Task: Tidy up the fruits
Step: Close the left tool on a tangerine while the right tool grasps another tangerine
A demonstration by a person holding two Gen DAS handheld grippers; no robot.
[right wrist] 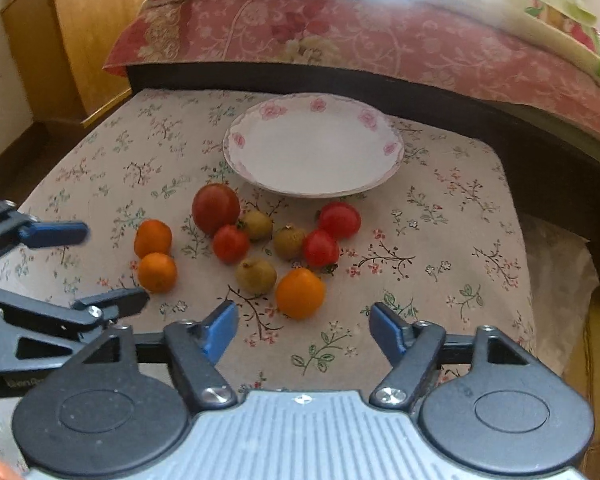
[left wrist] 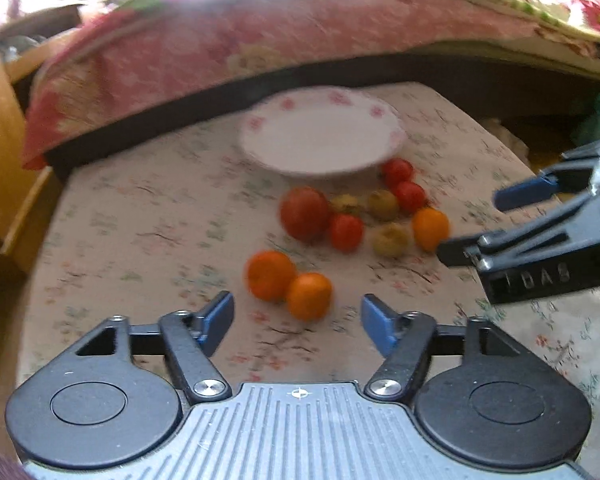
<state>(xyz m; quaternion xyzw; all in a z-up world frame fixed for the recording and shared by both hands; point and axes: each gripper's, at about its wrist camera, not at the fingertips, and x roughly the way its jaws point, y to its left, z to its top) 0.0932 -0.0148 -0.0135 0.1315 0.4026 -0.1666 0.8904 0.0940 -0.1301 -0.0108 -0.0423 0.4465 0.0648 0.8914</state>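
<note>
A white plate (right wrist: 314,148) with pink flowers sits empty at the back of the cloth-covered table (right wrist: 440,216). In front of it lie a large red fruit (right wrist: 215,207), three small red tomatoes (right wrist: 321,247), three yellow-green fruits (right wrist: 256,276) and three oranges. Two oranges (left wrist: 271,274) touch each other just ahead of my left gripper (left wrist: 298,316), which is open and empty. The third orange (right wrist: 300,293) lies just beyond my right gripper (right wrist: 302,320), also open and empty. Each gripper shows in the other's view: the right gripper (left wrist: 472,226) and the left gripper (right wrist: 112,266).
A bed with a pink floral cover (right wrist: 380,40) runs behind the table. A wooden cabinet (right wrist: 80,32) stands at the back left. The table's right edge (right wrist: 528,280) drops off toward a pale bag-like thing on the floor.
</note>
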